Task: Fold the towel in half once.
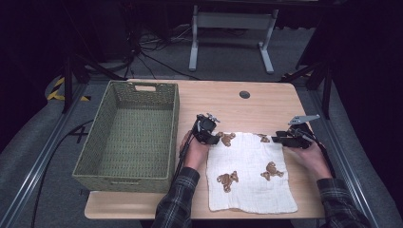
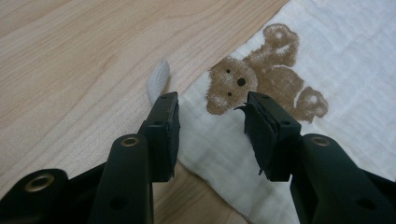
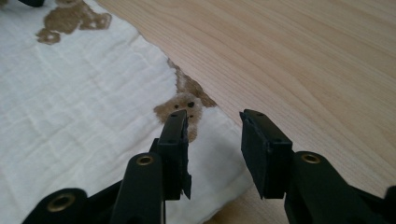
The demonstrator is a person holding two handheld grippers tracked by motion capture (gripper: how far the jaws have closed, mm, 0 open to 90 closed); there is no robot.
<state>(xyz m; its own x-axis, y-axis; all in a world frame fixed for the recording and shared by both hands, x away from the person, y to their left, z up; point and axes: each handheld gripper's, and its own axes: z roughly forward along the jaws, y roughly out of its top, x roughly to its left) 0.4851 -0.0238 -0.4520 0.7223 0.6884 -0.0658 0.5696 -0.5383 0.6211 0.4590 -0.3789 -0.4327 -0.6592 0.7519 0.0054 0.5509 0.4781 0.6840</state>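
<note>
The white cloth (image 1: pixel 249 173) with brown bears lies flat on the table (image 1: pixel 266 102), and each gripper stands at one of its two far corners. The left gripper (image 1: pixel 212 137) is at the far left corner, the right gripper (image 1: pixel 280 140) at the far right corner, so each hand is nearest to its own corner and neither has to cross.

In the left gripper view the jaws are partly open and the cloth edge (image 2: pixel 210 154) runs slanted between them, just under and ahead of the tips, with a printed bear (image 2: pixel 261 81) directly in front; a small white tag (image 2: pixel 159 81) sticks out beside the left jaw. In the right gripper view the jaws are also partly open over the corner (image 3: pixel 219 140), one tip above cloth, the other above bare wood.

Nothing is pinched yet, as far as I can judge; whether the tips already touch the fabric is not clear. The green basket (image 1: pixel 128 137) stands well to the left of both grippers.
</note>
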